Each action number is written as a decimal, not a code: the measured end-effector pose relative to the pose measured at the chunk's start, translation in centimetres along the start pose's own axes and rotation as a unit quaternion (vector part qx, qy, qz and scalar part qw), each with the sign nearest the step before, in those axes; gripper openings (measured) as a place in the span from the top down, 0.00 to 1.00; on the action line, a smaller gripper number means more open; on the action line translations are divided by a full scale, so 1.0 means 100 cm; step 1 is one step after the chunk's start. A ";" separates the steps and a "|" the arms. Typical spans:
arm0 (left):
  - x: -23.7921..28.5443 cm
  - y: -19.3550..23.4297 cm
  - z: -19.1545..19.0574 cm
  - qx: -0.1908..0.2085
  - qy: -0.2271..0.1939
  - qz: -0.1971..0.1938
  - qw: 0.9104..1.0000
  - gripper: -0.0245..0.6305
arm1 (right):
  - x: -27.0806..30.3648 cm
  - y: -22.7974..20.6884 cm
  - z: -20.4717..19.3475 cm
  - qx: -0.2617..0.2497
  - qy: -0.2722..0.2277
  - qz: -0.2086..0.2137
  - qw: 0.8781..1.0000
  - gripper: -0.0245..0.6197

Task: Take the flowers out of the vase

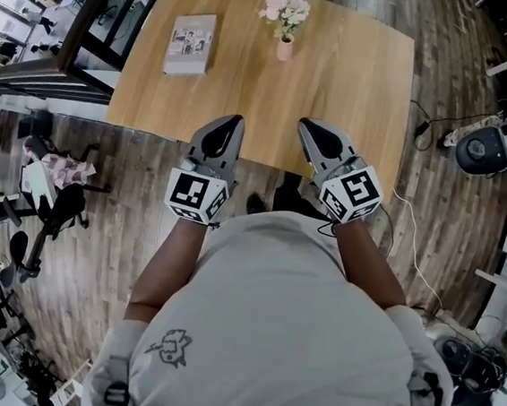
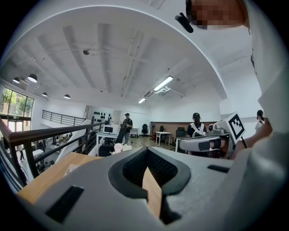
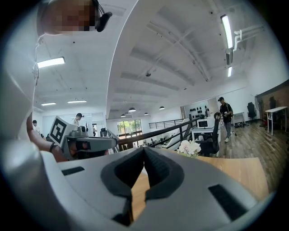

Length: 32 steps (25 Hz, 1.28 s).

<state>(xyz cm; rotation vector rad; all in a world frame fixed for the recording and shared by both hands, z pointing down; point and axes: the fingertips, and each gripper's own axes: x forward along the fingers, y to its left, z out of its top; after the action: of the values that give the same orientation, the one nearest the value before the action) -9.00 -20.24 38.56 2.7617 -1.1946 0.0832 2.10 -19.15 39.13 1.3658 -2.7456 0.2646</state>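
A small pink vase [image 1: 285,48] with pale pink and white flowers [image 1: 286,10] stands upright at the far middle of the wooden table [image 1: 347,81]. My left gripper [image 1: 231,119] and right gripper [image 1: 309,122] hover side by side over the table's near edge, well short of the vase, both pointing at it. Each is shut with nothing between its jaws. In the left gripper view the flowers [image 2: 119,147] peek just left of the closed tips [image 2: 146,150]. In the right gripper view the flowers [image 3: 189,147] sit right of the tips [image 3: 144,149].
A book [image 1: 191,43] lies on the table's far left part. A railing [image 1: 42,76] runs along the left side of the table. Cables and equipment [image 1: 494,146] lie on the wooden floor to the right. People stand far off in the room.
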 end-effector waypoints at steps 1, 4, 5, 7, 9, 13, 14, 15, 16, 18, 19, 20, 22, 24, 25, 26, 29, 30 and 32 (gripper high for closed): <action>0.006 -0.001 0.001 0.000 0.002 0.001 1.000 0.96 | 0.003 -0.007 0.000 0.000 0.007 -0.002 1.000 0.95; 0.025 0.005 0.002 -0.007 0.007 0.005 1.000 0.96 | 0.019 -0.030 -0.005 -0.005 0.030 0.001 1.000 0.95; 0.032 0.009 -0.001 -0.009 0.010 0.007 1.000 0.96 | 0.025 -0.037 -0.010 -0.010 0.037 0.004 0.999 0.95; 0.045 0.016 -0.007 -0.014 0.016 0.012 1.000 0.96 | 0.037 -0.051 -0.019 -0.019 0.052 0.009 0.998 0.93; 0.057 0.021 -0.013 -0.019 0.025 0.017 0.999 0.96 | 0.046 -0.065 -0.027 -0.020 0.067 0.013 0.997 0.90; 0.084 0.034 -0.026 -0.027 0.039 0.025 0.999 0.96 | 0.069 -0.096 -0.043 -0.025 0.090 0.022 0.995 0.84; 0.091 0.038 -0.030 -0.029 0.042 0.026 0.998 0.96 | 0.075 -0.103 -0.048 -0.031 0.095 0.025 0.995 0.83; 0.097 0.040 -0.033 -0.030 0.045 0.026 0.998 0.96 | 0.081 -0.111 -0.052 -0.037 0.099 0.027 0.994 0.83; 0.104 0.042 -0.036 -0.032 0.048 0.026 0.998 0.96 | 0.087 -0.119 -0.056 -0.042 0.103 0.030 0.993 0.82; 0.117 0.047 -0.041 -0.034 0.053 0.027 0.998 0.96 | 0.099 -0.134 -0.063 -0.045 0.110 0.034 0.992 0.81; 0.124 0.050 -0.044 -0.035 0.056 0.029 0.997 0.96 | 0.105 -0.142 -0.066 -0.043 0.112 0.036 0.992 0.80; 0.130 0.054 -0.047 -0.037 0.058 0.030 0.997 0.96 | 0.113 -0.148 -0.069 -0.038 0.115 0.039 0.992 0.80; 0.141 0.060 -0.055 -0.044 0.063 0.032 0.997 0.96 | 0.127 -0.160 -0.077 -0.025 0.121 0.045 0.991 0.79; 0.152 0.064 -0.063 -0.047 0.068 0.032 0.996 0.96 | 0.140 -0.172 -0.087 -0.011 0.128 0.049 0.990 0.78; 0.157 0.067 -0.066 -0.047 0.071 0.033 0.996 0.96 | 0.147 -0.178 -0.092 -0.006 0.132 0.049 0.990 0.77; 0.164 0.071 -0.070 -0.046 0.073 0.034 0.996 0.96 | 0.155 -0.185 -0.097 -0.002 0.136 0.048 0.990 0.76; 0.180 0.085 -0.076 -0.045 0.074 0.037 0.996 0.96 | 0.176 -0.206 -0.115 0.011 0.146 0.035 0.989 0.75; 0.183 0.091 -0.078 -0.047 0.075 0.039 0.995 0.96 | 0.182 -0.211 -0.119 0.014 0.148 0.032 0.988 0.74; 0.188 0.101 -0.083 -0.050 0.077 0.042 0.995 0.96 | 0.193 -0.217 -0.129 0.011 0.156 0.032 0.987 0.72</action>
<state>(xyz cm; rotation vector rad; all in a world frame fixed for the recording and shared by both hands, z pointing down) -3.54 -39.47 49.65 2.5664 -1.2378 0.2345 7.47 -44.82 57.04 1.1308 -2.5348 0.4688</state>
